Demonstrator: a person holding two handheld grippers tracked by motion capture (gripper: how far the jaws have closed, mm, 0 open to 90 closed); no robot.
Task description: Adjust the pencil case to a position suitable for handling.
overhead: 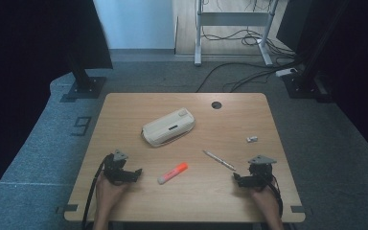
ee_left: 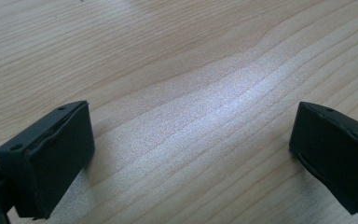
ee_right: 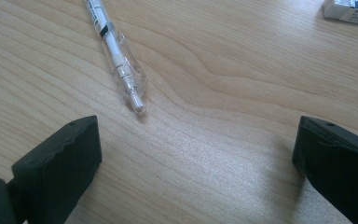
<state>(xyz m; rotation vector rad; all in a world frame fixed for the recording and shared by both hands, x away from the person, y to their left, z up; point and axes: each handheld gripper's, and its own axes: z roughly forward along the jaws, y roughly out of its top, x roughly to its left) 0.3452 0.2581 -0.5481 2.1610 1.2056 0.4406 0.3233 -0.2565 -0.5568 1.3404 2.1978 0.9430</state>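
Note:
A cream zip pencil case [overhead: 168, 126] lies slanted at the middle of the wooden table [overhead: 124, 103]. An orange highlighter [overhead: 172, 173] lies nearer the front, and a clear pen [overhead: 219, 160] [ee_right: 116, 53] lies to its right. A small white eraser [overhead: 252, 139] [ee_right: 352, 10] sits at the right. My left gripper [overhead: 133, 175] [ee_left: 191, 156] rests on the table at the front left, open, with bare wood between its jaws. At the front right my right gripper [overhead: 238, 178] [ee_right: 196, 163] is open too; the pen's tip lies just beyond its jaws.
A round cable hole [overhead: 216, 105] is near the table's far edge. Beyond the table are a grey carpet, black stand bases [overhead: 84, 87], a desk frame [overhead: 232, 28] and loose cables [overhead: 249, 74] on the floor.

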